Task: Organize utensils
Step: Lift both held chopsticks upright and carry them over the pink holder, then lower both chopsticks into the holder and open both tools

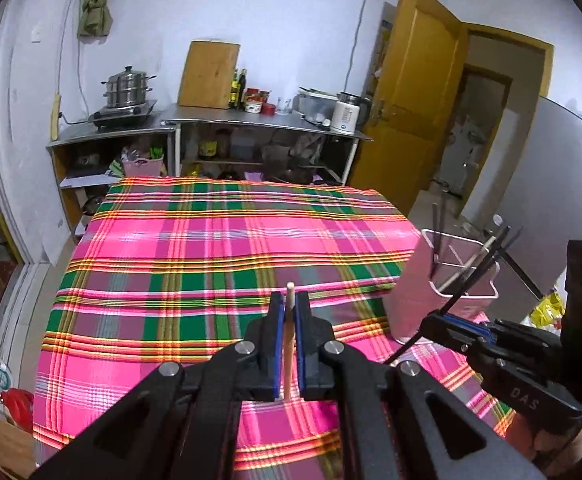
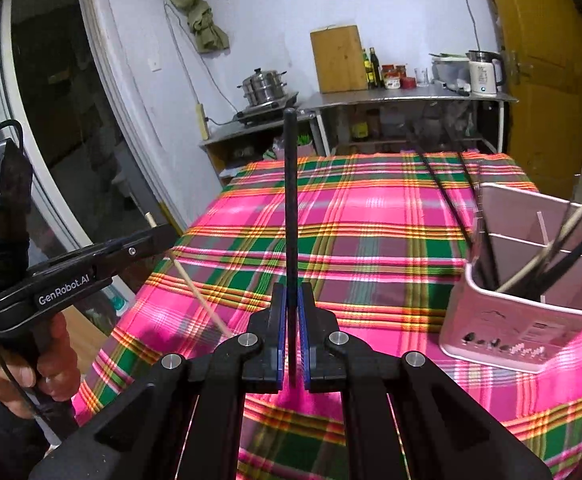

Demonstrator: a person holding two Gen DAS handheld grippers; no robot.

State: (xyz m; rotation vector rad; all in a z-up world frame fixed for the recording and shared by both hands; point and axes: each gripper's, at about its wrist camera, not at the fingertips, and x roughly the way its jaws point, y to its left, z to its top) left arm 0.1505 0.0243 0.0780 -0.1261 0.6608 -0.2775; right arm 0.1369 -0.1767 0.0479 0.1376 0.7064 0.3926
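My left gripper (image 1: 290, 300) is shut on a pale wooden chopstick (image 1: 289, 332), whose tip pokes out just past the blue pads. My right gripper (image 2: 292, 290) is shut on a black chopstick (image 2: 291, 200) that stands up tall between its pads. Both hang above the plaid-covered table (image 1: 211, 240). A pink divided utensil holder (image 2: 503, 332) stands on the cloth at the right and has several dark and pale chopsticks in it. In the left wrist view the right gripper (image 1: 431, 318) sits just in front of the holder (image 1: 415, 292). From the right wrist view, the left gripper (image 2: 171, 232) and its wooden chopstick (image 2: 203, 296) appear at the left, in a person's hand.
Beyond the table's far edge a steel counter (image 1: 251, 122) carries a steamer pot (image 1: 127, 88), a cutting board (image 1: 209, 74), bottles, jars and a white kettle (image 1: 347, 114). A yellow door (image 1: 419, 92) stands open at the right, with a grey fridge (image 1: 563, 184) beside it.
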